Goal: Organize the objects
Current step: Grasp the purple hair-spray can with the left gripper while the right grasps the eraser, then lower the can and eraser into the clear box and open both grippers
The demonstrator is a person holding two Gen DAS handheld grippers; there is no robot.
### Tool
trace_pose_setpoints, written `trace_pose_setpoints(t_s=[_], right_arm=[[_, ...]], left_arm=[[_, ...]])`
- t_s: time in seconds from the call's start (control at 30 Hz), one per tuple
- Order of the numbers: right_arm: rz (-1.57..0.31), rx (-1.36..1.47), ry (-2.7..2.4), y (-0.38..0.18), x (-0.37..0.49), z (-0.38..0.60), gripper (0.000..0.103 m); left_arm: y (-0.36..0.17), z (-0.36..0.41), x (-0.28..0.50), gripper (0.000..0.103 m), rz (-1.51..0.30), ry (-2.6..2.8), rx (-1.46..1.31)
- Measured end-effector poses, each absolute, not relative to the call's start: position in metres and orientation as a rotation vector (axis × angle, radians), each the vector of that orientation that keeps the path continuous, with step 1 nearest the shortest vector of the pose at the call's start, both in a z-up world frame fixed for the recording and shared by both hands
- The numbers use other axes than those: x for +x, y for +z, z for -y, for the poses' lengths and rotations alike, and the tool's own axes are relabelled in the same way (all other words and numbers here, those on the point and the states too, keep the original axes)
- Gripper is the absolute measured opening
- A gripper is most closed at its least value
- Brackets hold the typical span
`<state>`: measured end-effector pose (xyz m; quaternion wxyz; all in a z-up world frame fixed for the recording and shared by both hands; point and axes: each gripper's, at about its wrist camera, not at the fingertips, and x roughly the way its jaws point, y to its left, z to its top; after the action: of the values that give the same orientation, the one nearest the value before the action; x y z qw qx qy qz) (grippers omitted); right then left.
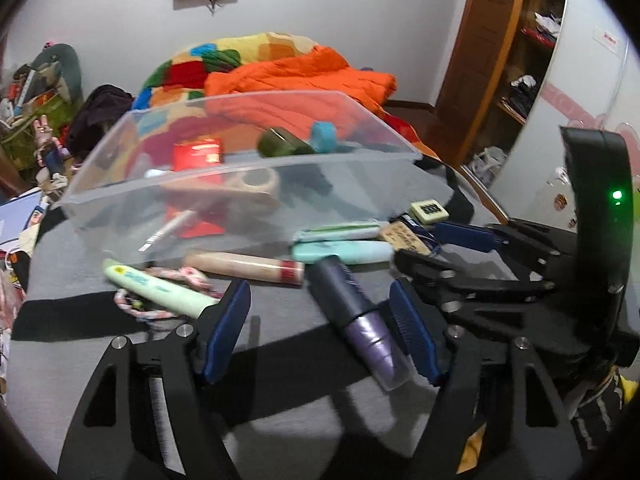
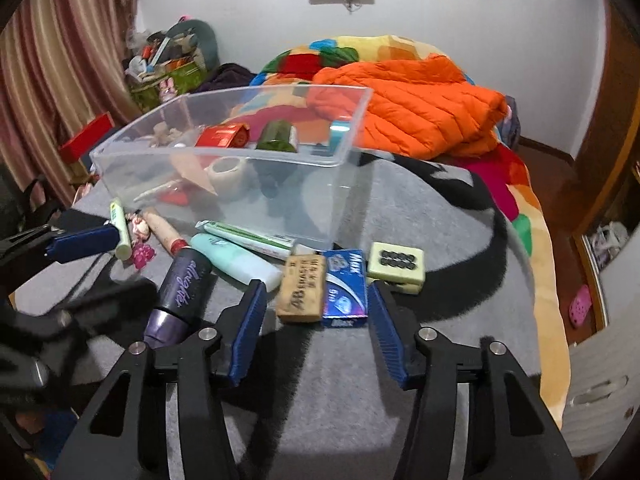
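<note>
A clear plastic bin (image 1: 120,184) (image 2: 344,184) stands on a grey mat and holds a red box (image 2: 222,136), a dark green bottle (image 2: 278,136), a tape roll (image 2: 228,172) and a teal item. In front lie a purple tube (image 1: 356,312) (image 2: 180,292), a mint tube (image 2: 236,260), a pale green tube (image 1: 160,288), a beige stick (image 1: 244,268), a brown eraser (image 2: 302,294), a blue box (image 2: 344,288) and a pale tile (image 2: 396,262). My left gripper (image 1: 320,300) is open around the purple tube. My right gripper (image 2: 318,300) is open, with the eraser and blue box between its fingers.
A bed with a colourful blanket and orange quilt (image 2: 420,108) lies behind the mat. A pink-white cord (image 1: 160,308) lies by the pale green tube. Clutter (image 2: 168,64) sits at the back left by curtains. A wooden door and shelves (image 1: 516,60) stand right.
</note>
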<state>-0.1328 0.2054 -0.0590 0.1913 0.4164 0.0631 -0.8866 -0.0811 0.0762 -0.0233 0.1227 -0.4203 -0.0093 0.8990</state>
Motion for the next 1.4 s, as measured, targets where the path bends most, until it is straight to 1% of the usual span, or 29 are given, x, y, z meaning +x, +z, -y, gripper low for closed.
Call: trace_pose_setpoints(t_s=[0.07,0.1,0.2,0.23,0.27,0.3,0.33,0.37,0.4,0.6,0.77,0.93,1.07,1.17,1.4], right_arm=[[-0.232,1.18,-2.504,-0.065,-0.134,-0.201,0.037],[-0.262,1.167,-2.523,-0.065,-0.133,-0.2,0.036],[-0.259,1.151,-2.525,-0.065,-0.13,-0.203,0.027],[-0.254,1.147,-2.527,-0.064,-0.129,-0.204,0.024],[-0.245,1.145,-2.532,-0.064,-0.128,-0.205,0.024],[-0.238,1.144,-2.535,-0.064,-0.127,-0.207,0.024],[-0.233,1.143,-2.537,-0.064,-0.126,-0.208,0.024],[-0.227,1.142,-2.538,-0.063,-0.124,-0.209,0.024],[-0.218,1.143,-2.538,-0.063,-0.123,-0.211,0.023],[-0.134,1.147,-2.513,-0.058,-0.111,-0.221,0.023],[-0.061,1.164,-2.453,-0.06,-0.101,-0.223,0.022],[-0.087,1.166,-2.461,-0.065,-0.092,-0.216,0.022],[-0.126,1.179,-2.471,-0.064,-0.094,-0.211,0.023],[-0.137,1.176,-2.483,-0.065,-0.095,-0.209,0.022],[-0.099,1.143,-2.502,-0.054,-0.099,-0.209,0.022]], left_arm=[[-0.029,-0.081,-0.083,0.064,0.025,2.604,-1.254],[-0.032,-0.082,-0.086,0.061,0.028,2.592,-1.272],[-0.045,-0.081,-0.092,0.06,0.085,2.513,-1.353],[-0.045,-0.081,-0.091,0.059,0.077,2.534,-1.332],[-0.045,-0.082,-0.09,0.055,0.057,2.539,-1.334],[-0.045,-0.084,-0.089,0.044,0.048,2.541,-1.326],[-0.045,-0.084,-0.088,0.039,0.043,2.54,-1.319],[-0.046,-0.084,-0.088,0.031,0.036,2.536,-1.317],[-0.046,-0.084,-0.086,0.026,0.035,2.532,-1.311],[-0.045,-0.066,-0.069,0.025,0.039,2.517,-1.287],[-0.042,-0.053,-0.051,0.025,-0.016,2.485,-1.283],[-0.042,-0.055,-0.053,0.027,-0.074,2.494,-1.295],[-0.045,-0.059,-0.059,0.027,-0.054,2.51,-1.271],[-0.045,-0.059,-0.061,0.025,-0.044,2.529,-1.255],[-0.029,-0.047,-0.059,0.025,-0.005,2.577,-1.208]])
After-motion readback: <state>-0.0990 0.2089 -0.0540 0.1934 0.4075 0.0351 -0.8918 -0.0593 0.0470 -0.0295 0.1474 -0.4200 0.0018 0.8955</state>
